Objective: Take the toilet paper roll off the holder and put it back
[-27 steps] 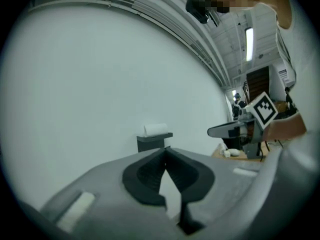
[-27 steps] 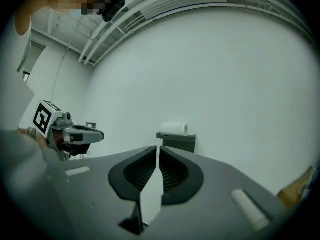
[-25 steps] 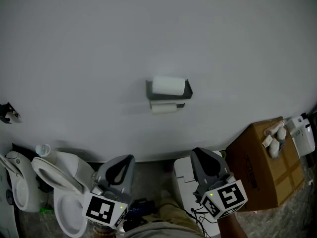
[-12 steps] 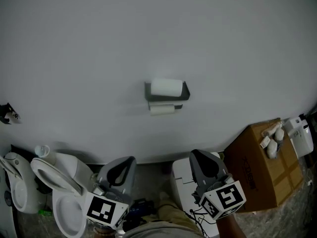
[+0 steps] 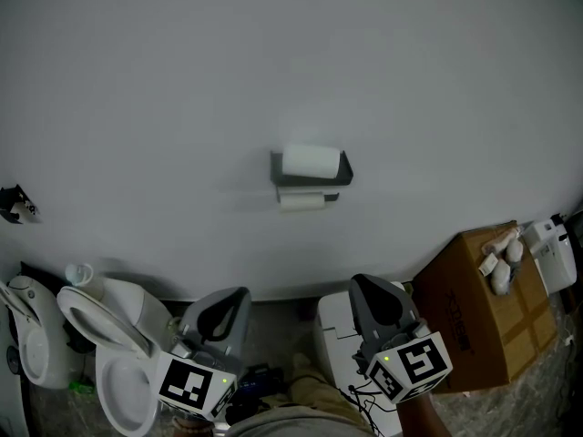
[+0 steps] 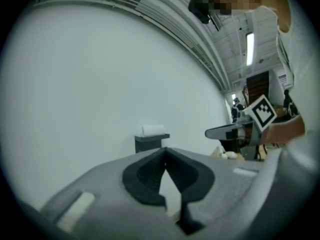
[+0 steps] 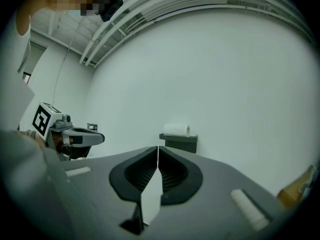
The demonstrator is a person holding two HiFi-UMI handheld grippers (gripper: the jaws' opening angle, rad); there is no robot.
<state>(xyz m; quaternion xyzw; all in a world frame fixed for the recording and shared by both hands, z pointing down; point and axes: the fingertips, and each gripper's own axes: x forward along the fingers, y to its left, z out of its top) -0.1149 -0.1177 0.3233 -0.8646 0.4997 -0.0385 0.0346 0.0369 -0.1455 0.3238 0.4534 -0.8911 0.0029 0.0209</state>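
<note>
Toilet at bottom left of the head view runs off the frame, and a small dark fitting at the far left is too tiny to identify. From up there you only get the backs of both tongs and their marker cubes, so the jaws can't be read. Their own views sort it out: left tongs are pinched together with nothing between them, and right tongs have just finished closing, tips meeting, also empty. Toilet paper roll sits on top of the dark holder on the wall, well apart from both tongs. Left gripper view hides the holder's lower part behind its own jaws. Only the head view shows a second smaller roll under the holder, a cardboard box on the right with white bits on top, and a white unit below the right tongs. Each gripper view catches the other tongs off to the side
</note>
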